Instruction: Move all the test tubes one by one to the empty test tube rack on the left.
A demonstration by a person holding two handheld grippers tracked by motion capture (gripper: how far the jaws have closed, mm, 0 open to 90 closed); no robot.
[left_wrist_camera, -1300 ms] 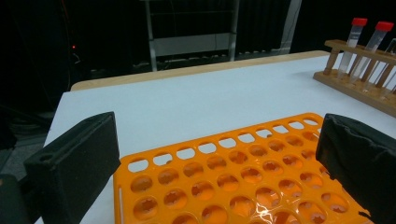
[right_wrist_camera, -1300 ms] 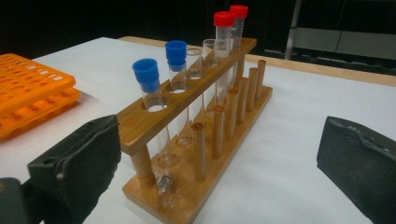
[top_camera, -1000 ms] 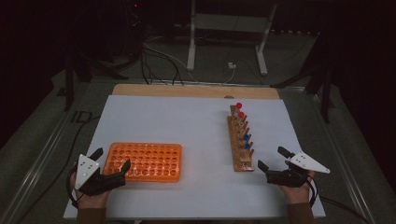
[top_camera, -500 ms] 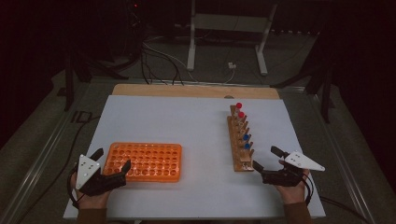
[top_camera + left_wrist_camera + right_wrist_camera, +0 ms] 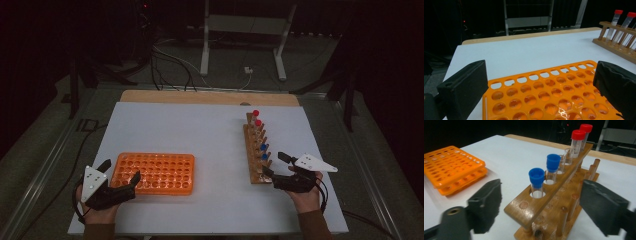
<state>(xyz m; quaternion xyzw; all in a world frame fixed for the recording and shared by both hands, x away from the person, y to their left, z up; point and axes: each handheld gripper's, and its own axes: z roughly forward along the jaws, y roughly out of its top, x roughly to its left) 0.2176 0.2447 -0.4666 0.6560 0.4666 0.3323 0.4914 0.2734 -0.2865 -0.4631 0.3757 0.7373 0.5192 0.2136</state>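
Right gripper [image 5: 276, 166] jaws, just closing, hide the wooden rack's [image 5: 256, 150] near end.

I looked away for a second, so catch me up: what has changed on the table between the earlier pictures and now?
The right gripper moved in toward the near end of the wooden tube rack, and its jaws have just been closing; the rack's end sits between them, not yet pressed. The left gripper stayed open at the orange rack. Both racks and the capped tubes kept their places.
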